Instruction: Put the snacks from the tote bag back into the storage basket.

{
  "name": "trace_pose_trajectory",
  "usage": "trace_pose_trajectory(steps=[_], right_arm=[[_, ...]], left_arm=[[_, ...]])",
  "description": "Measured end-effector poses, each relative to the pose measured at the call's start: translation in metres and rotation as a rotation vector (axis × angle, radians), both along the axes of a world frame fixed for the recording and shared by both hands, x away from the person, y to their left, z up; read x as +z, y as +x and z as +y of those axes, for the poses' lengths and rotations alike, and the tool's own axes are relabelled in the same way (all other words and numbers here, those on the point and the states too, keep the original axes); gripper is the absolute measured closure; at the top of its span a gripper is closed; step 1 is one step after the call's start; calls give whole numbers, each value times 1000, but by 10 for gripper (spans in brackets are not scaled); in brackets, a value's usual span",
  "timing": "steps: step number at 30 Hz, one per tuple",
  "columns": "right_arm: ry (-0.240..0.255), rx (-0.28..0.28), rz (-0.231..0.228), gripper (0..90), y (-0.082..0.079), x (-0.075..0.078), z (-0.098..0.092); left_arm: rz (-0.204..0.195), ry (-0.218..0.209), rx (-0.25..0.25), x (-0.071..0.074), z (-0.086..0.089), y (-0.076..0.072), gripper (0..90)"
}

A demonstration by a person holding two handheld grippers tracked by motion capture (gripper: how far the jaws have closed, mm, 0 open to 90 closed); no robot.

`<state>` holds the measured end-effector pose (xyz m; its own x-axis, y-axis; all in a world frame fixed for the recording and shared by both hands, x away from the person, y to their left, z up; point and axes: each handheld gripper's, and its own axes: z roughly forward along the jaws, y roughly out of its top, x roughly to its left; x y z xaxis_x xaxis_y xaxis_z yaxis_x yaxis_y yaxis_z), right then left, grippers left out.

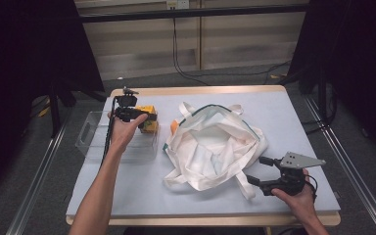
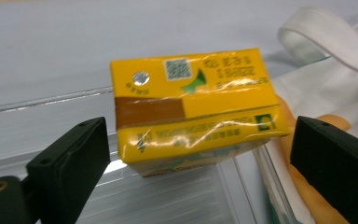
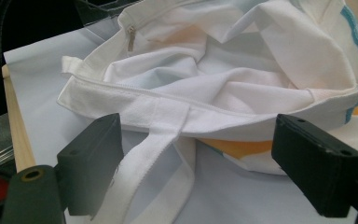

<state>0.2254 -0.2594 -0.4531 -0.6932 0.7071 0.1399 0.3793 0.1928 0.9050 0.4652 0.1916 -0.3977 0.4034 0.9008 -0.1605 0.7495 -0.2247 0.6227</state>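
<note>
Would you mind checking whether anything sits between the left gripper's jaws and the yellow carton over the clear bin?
Nothing visible does. In the left gripper view the yellow carton lies between the left gripper's open jaws, with bare gaps on both sides. The clear bin is beneath it, and the white tote bag lies off to one side.

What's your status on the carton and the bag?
Left gripper open around yellow carton, pads clear. Carton at clear bin. Right gripper open, near bag strap. Nothing in the way.
</note>
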Motion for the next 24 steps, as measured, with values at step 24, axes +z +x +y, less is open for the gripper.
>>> trace_pose_trajectory(steps=[24], right_arm=[[1, -6, -10, 154, 0, 1, 1]], left_arm=[[-205, -124, -186, 24, 38, -57, 38]])
